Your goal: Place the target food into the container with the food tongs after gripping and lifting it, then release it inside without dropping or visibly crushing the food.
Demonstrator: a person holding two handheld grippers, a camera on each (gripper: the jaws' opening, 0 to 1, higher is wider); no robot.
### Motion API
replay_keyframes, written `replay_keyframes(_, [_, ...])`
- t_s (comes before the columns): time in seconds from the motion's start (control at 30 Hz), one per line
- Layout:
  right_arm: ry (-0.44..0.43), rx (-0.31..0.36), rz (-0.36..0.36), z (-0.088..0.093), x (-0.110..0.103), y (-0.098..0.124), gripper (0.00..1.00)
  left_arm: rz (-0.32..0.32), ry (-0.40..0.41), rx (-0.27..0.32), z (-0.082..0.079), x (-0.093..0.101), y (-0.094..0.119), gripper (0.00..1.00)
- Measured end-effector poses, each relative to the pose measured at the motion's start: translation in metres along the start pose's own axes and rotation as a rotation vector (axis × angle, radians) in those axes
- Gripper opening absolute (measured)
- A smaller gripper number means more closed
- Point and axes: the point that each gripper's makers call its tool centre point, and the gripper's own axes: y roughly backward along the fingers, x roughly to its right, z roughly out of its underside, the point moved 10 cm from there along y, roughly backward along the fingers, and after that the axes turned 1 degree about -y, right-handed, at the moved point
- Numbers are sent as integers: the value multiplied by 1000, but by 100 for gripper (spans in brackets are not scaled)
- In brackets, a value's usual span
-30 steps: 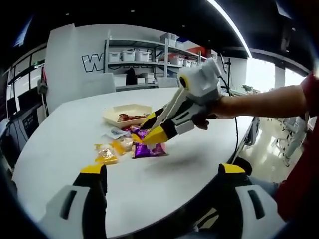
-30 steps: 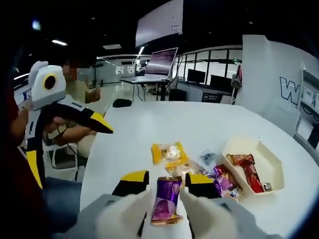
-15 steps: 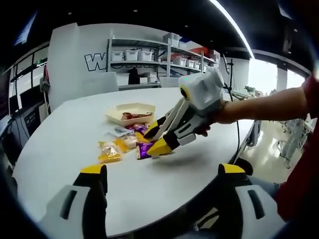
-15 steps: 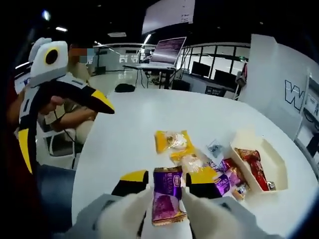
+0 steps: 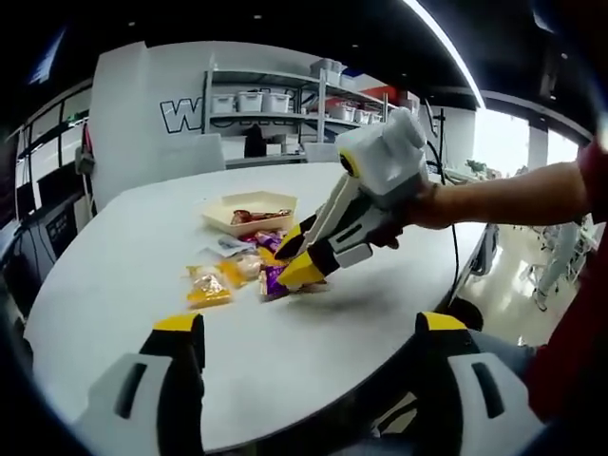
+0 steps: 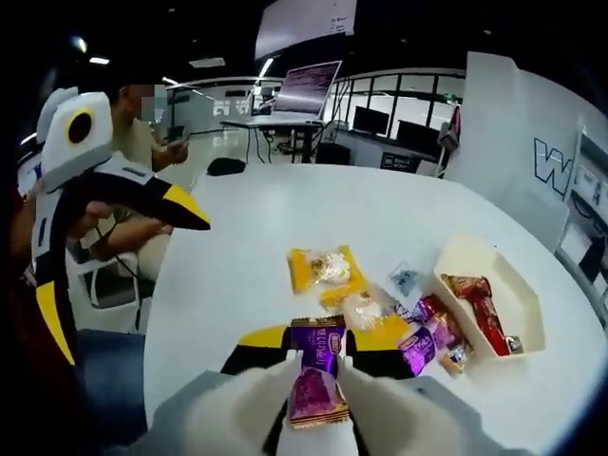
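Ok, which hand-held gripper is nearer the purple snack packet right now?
Right. The right hand-held gripper is shut on the purple snack packet, holding it between its jaws. The left hand-held gripper is open, back near the table edge.

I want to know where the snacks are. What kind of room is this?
Probably an office or lab workspace. A big white table holds the snacks, metal shelves carry storage bins, and desks with monitors stand along the windows. The right gripper holds a purple snack packet.
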Motion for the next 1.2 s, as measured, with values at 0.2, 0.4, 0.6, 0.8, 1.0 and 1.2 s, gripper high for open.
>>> replay_keyframes(0.2, [-35,58,-2,-16,7,13,17,-16,9,1,1,-2,1,90])
replay_keyframes(0.4, [-42,110,26,-36,20,28,17,-17,14,3,1,-2,0,90])
replay_keyframes(0.6, [-50,150,71,-60,47,46,17,-11,5,-3,1,-3,0,90])
replay_keyframes(0.8, [-35,184,120,-83,72,66,17,-24,-4,5,-5,-8,2,90])
replay_keyframes(1.0, [-56,217,158,-97,93,80,18,-30,-7,2,-5,-7,2,90])
replay_keyframes(1.2, [-64,232,180,-108,105,86,18,-25,-10,-1,-5,-5,2,89])
